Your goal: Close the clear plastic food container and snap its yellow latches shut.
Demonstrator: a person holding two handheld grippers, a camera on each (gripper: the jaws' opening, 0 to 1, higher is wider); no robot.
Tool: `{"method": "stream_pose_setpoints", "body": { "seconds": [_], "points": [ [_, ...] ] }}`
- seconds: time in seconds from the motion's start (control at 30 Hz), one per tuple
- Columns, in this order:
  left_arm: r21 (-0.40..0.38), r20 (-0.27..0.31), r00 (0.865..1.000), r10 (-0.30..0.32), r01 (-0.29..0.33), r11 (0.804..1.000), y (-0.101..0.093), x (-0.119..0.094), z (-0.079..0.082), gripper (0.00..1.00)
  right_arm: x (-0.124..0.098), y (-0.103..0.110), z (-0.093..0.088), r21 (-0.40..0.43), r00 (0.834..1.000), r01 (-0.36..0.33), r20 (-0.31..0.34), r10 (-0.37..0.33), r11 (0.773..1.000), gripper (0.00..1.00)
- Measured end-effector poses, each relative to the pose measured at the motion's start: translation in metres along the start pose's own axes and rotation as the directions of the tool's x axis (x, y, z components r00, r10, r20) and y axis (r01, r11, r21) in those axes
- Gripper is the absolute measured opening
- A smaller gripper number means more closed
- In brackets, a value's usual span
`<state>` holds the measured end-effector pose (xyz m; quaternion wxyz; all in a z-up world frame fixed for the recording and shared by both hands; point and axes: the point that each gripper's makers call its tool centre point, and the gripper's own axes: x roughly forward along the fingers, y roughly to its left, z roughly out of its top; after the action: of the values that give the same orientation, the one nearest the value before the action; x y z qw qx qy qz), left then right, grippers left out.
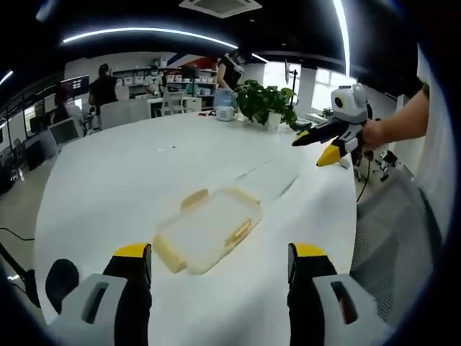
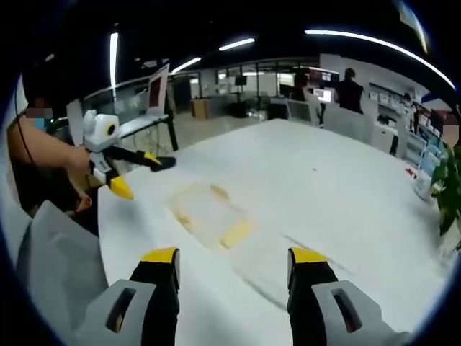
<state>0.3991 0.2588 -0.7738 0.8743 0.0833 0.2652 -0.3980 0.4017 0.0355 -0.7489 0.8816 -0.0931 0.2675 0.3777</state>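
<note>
— Hovering, both of them! The left gripper (image 1: 220,263) has its yellow-tipped jaws spread wide with nothing between them, poised above the near edge of the white table (image 1: 108,187).

— And the target?

— The clear food container (image 1: 207,229) lies flat on the table just ahead of those jaws, a touch left of centre, its lid on and its yellow latches (image 1: 238,233) sticking outward at the sides.

— What about the other side?

— Same story: the right gripper (image 2: 234,265) is gaping, holding nothing, with the container (image 2: 210,215) ahead and slightly left, apart from the tips.

— Anything further out?

— In the left gripper view the right gripper floats off to the right of the container, held in a hand (image 1: 374,133), above the table edge. A potted plant (image 1: 265,103) stands at the far end.
</note>
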Motion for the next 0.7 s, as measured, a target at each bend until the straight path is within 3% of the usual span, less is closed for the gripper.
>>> {"method": "stream_pose_setpoints", "body": {
  "seconds": [0.7],
  "points": [
    [0.086, -0.098, 0.993, -0.07, 0.079, 0.993, 0.019, 0.014, -0.009, 0.77, 0.029, -0.012, 0.012, -0.099, 0.996, -0.083, -0.045, 0.079, 0.992, 0.61]
  ]
}}
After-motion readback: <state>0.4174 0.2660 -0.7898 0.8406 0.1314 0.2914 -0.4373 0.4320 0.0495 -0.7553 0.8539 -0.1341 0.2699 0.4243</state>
